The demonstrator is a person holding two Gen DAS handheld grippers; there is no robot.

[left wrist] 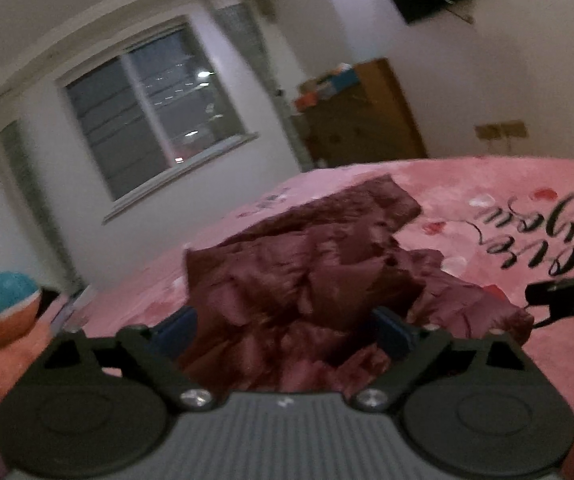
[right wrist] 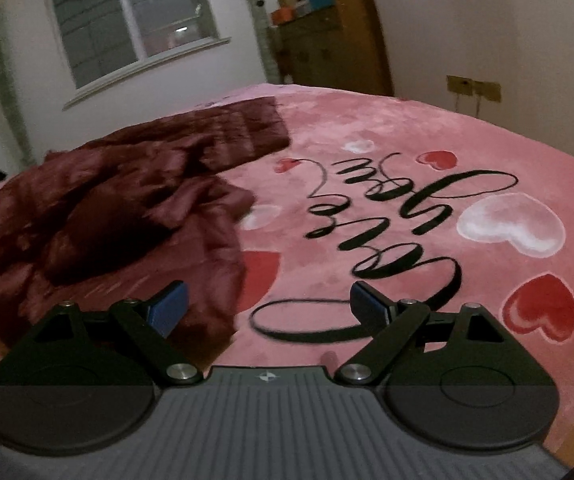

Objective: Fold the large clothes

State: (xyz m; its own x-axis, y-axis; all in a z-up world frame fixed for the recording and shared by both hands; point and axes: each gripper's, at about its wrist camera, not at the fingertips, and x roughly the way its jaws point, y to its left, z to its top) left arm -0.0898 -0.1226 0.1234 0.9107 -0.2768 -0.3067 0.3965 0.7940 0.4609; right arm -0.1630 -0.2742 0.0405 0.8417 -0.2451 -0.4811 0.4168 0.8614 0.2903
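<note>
pink bed blanket [right wrist: 387, 128] carries crumpled maroon garment [right wrist: 99, 208]. left gripper [left wrist: 283, 320] wide, cloth between its fingers, ungripped; right gripper [right wrist: 267, 304] wide, empty. risk: pinching several layers, skewing fold.

Left gripper [left wrist: 287, 332] and right gripper [right wrist: 267, 308] both hold their jaws wide apart.

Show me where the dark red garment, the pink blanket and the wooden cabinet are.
dark red garment [right wrist: 99, 216]: right wrist view, crumpled middle.
pink blanket [right wrist: 367, 248]: right wrist view, bare printed part.
wooden cabinet [right wrist: 339, 48]: right wrist view, front.
</note>
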